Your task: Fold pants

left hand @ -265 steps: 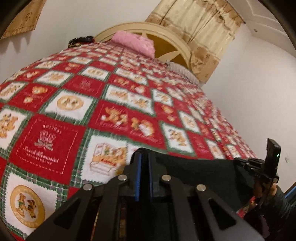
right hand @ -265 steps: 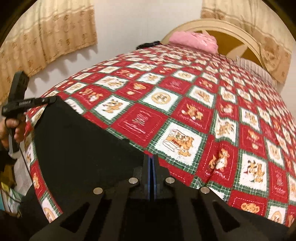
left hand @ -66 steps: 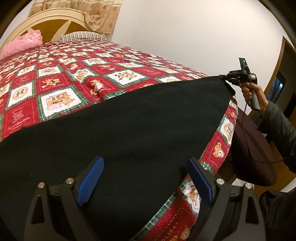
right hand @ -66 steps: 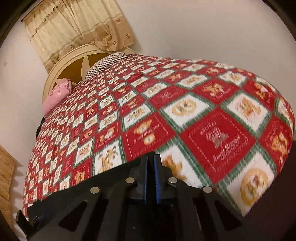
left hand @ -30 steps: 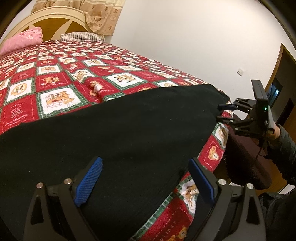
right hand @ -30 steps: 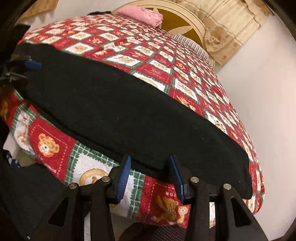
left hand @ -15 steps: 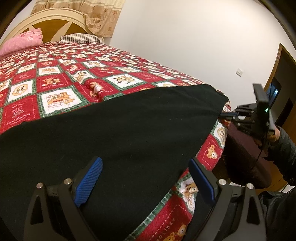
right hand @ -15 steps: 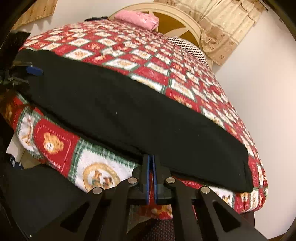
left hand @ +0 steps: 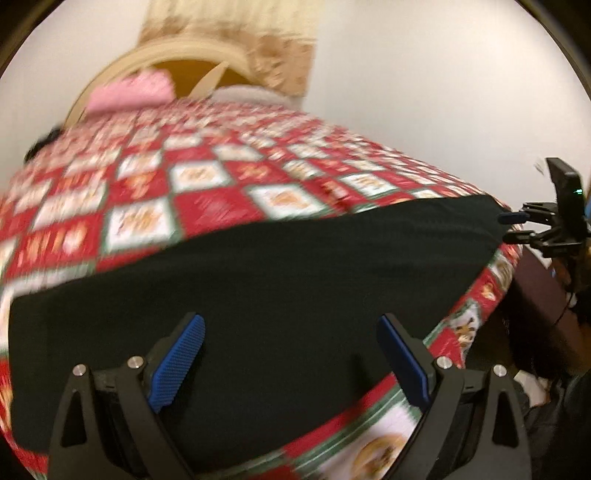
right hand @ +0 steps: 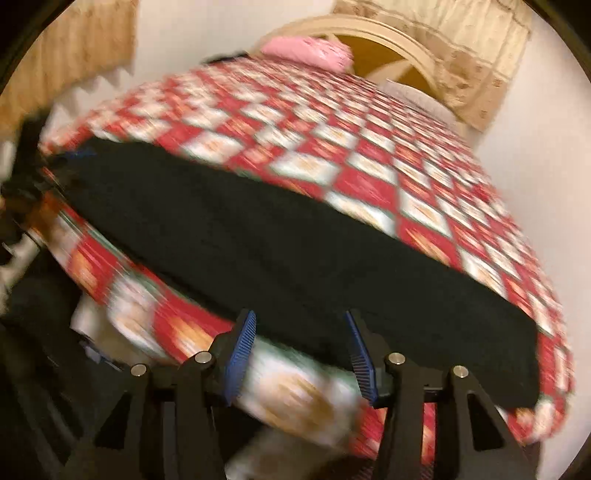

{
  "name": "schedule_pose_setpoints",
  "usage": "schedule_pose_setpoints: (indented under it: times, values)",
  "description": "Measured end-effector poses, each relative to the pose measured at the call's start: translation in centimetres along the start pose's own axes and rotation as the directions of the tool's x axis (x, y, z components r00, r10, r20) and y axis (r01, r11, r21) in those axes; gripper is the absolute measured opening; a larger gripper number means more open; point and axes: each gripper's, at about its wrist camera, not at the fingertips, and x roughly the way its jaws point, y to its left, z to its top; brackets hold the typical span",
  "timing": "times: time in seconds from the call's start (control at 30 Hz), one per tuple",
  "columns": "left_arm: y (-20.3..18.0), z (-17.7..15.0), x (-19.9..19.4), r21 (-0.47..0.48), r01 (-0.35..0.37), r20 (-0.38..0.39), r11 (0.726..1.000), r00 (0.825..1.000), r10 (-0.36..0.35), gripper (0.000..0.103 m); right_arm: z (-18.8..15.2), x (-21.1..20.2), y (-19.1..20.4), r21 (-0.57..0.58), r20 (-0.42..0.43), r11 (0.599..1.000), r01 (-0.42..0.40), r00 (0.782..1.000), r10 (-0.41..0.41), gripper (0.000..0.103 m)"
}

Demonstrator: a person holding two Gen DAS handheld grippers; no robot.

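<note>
The black pants (left hand: 280, 273) lie flat in a long strip along the near edge of the bed, also in the right wrist view (right hand: 295, 251). My left gripper (left hand: 291, 354) is open and empty over one end of the pants. My right gripper (right hand: 299, 350) is open and empty at the pants' near edge by the other end; it shows small at the far right of the left wrist view (left hand: 517, 225), jaws apart beside the pants' corner. Both views are motion-blurred.
A red, white and green patchwork quilt (left hand: 207, 199) covers the bed. A pink pillow (right hand: 306, 50) and a cream headboard (right hand: 373, 33) are at the far end. A dark chair seat (left hand: 543, 295) stands beside the bed's corner. Curtains (right hand: 476, 48) hang behind.
My right gripper was shut half a second ago and is open now. Both cameras have swung, blurring the views. The pants lie as before.
</note>
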Motion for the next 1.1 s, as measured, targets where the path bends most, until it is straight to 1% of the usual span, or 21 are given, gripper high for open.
schedule_pose_setpoints:
  times: [0.03,0.07,0.1,0.17,0.27,0.3,0.37,0.4,0.43,0.53,0.6,0.7,0.77,0.8,0.83,0.87,0.9,0.93,1.0,1.03,1.1]
  values:
    - [0.6,-0.5,0.4,-0.034,0.014,-0.03,0.999,0.999,-0.015,0.097,0.9,0.3,0.6,0.001,0.012,1.0,-0.028,1.0,0.028,0.051]
    - [0.7,-1.1,0.4,-0.045,0.025,-0.027,0.999,0.999,-0.026,0.097,2.4,0.7,1.5,0.004,0.029,0.998,-0.068,0.997,0.068,0.051]
    - [0.5,-1.5,0.3,-0.035,0.021,-0.016,0.999,1.0,-0.021,0.097,4.2,1.4,2.3,0.014,0.049,0.993,-0.121,0.992,0.12,0.051]
    - [-0.3,-2.1,0.6,-0.005,0.003,-0.039,1.0,0.999,-0.004,0.099,7.7,3.4,4.0,0.046,0.066,0.974,-0.221,0.974,0.217,0.051]
    - [-0.9,-2.7,0.6,0.014,-0.019,-0.038,1.0,0.999,0.02,0.101,12.0,6.7,6.3,0.096,0.074,0.944,-0.317,0.948,0.311,0.051]
    - [-0.8,-2.9,0.4,0.014,-0.023,-0.033,1.0,0.999,0.024,0.101,12.9,7.6,6.7,0.116,0.075,0.933,-0.341,0.94,0.334,0.051]
    - [-0.7,-3.1,0.1,0.011,-0.019,-0.024,1.0,1.0,0.019,0.101,15.0,10.7,8.0,0.182,0.046,0.894,-0.408,0.912,0.407,0.051]
    - [-0.6,-3.1,-0.1,0.011,-0.015,-0.02,1.0,1.0,0.015,0.101,15.6,12.1,8.5,0.212,0.038,0.88,-0.424,0.904,0.427,0.051]
    - [-0.5,-3.1,-0.3,0.008,-0.008,-0.012,1.0,1.0,0.008,0.101,16.1,12.8,8.8,0.23,0.032,0.874,-0.428,0.901,0.433,0.05]
    - [0.0,-3.0,-1.8,-0.02,0.012,0.012,1.0,1.0,-0.012,0.101,17.6,17.4,9.7,0.335,-0.008,0.83,-0.446,0.879,0.476,0.047]
    - [0.7,-2.7,-3.2,-0.041,0.009,0.053,0.999,0.999,-0.007,0.101,17.9,19.0,10.0,0.379,-0.023,0.802,-0.461,0.862,0.506,0.047]
    - [2.6,-2.4,-5.2,-0.059,-0.056,0.117,0.997,0.991,0.063,0.101,18.0,20.9,10.6,0.422,-0.039,0.765,-0.488,0.833,0.552,0.047]
    - [4.1,-2.4,-5.6,-0.079,-0.121,0.123,0.989,0.984,0.13,0.101,17.9,21.4,10.8,0.429,-0.046,0.751,-0.502,0.818,0.574,0.047]
    - [5.0,-2.4,-5.5,-0.1,-0.133,0.113,0.986,0.983,0.144,0.101,17.9,21.7,11.0,0.433,-0.047,0.742,-0.511,0.81,0.585,0.047]
    - [5.9,-2.6,-5.1,-0.129,-0.134,0.092,0.983,0.985,0.147,0.101,18.0,21.9,11.2,0.437,-0.048,0.735,-0.518,0.803,0.594,0.039]
    - [6.4,-2.8,-4.7,-0.151,-0.131,0.072,0.98,0.987,0.143,0.101,18.0,22.1,11.5,0.436,-0.051,0.733,-0.521,0.799,0.599,0.032]
    - [6.8,-3.1,-4.2,-0.168,-0.117,0.056,0.979,0.99,0.128,0.101,18.0,22.2,11.6,0.434,-0.055,0.738,-0.516,0.802,0.594,0.02]
    - [6.8,-3.3,-4.0,-0.155,-0.117,0.064,0.981,0.99,0.128,0.102,18.1,22.2,11.7,0.433,-0.058,0.748,-0.503,0.812,0.58,0.014]
    - [5.5,-3.7,-3.4,-0.065,-0.178,0.046,0.982,0.982,0.182,0.102,18.1,22.0,11.5,0.434,-0.041,0.744,-0.508,0.813,0.58,0.006]
    - [4.9,-3.9,-3.1,-0.024,-0.206,0.038,0.978,0.978,0.207,0.103,18.1,21.7,11.2,0.436,-0.024,0.742,-0.509,0.818,0.575,0.001]
    - [4.3,-4.2,-2.7,0.02,-0.25,0.04,0.968,0.968,0.249,0.103,18.2,21.3,10.4,0.44,0.006,0.747,-0.498,0.834,0.552,0.001]
